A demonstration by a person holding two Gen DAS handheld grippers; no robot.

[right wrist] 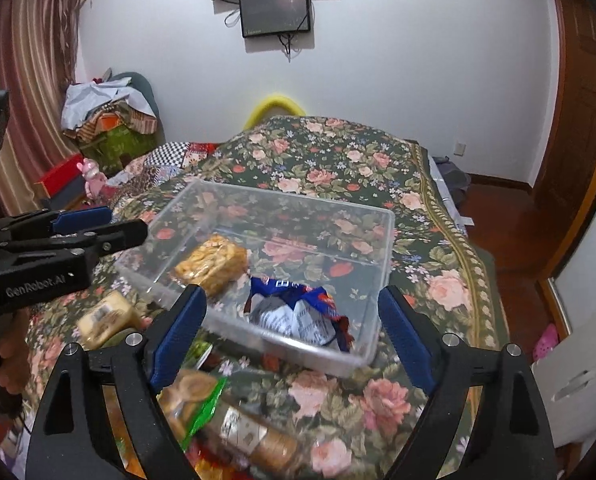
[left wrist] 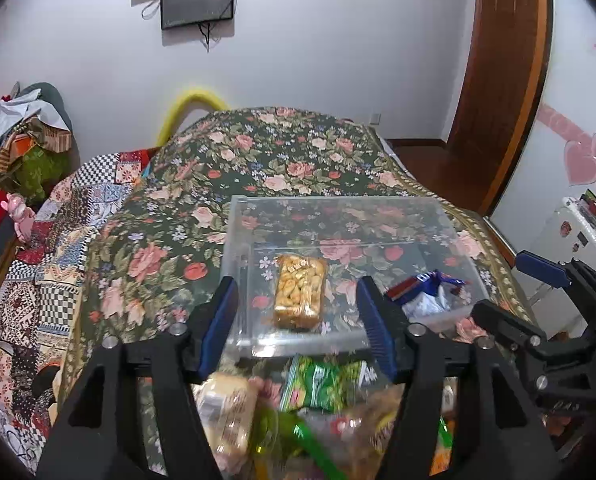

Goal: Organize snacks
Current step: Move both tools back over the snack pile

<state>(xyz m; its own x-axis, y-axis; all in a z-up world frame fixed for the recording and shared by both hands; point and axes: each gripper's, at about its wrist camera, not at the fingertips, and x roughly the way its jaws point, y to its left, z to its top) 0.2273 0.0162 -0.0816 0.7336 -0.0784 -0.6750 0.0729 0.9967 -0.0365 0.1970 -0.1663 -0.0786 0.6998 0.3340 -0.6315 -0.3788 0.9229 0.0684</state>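
A clear plastic box (left wrist: 242,240) (right wrist: 382,240) sits on the floral bedspread. Inside lie a golden nut-brittle pack (left wrist: 299,292) (right wrist: 212,264) and a blue and white snack bag (left wrist: 426,294) (right wrist: 298,312). My left gripper (left wrist: 298,312) is open and empty, hovering at the box's near edge. My right gripper (right wrist: 294,328) is open and empty, over the box's near rim above the blue bag. Loose snacks lie in front of the box: a pale wrapped pack (left wrist: 226,404) (right wrist: 104,318), a green packet (left wrist: 322,384) (right wrist: 202,408) and a biscuit roll (right wrist: 258,436).
The floral bedspread (left wrist: 282,160) (right wrist: 338,160) covers the bed. A patchwork quilt (left wrist: 58,264) lies to the left. A clothes pile (right wrist: 106,116) stands by the wall. A white appliance (left wrist: 578,236) is at the right. A wooden door (left wrist: 502,60) is beyond the bed.
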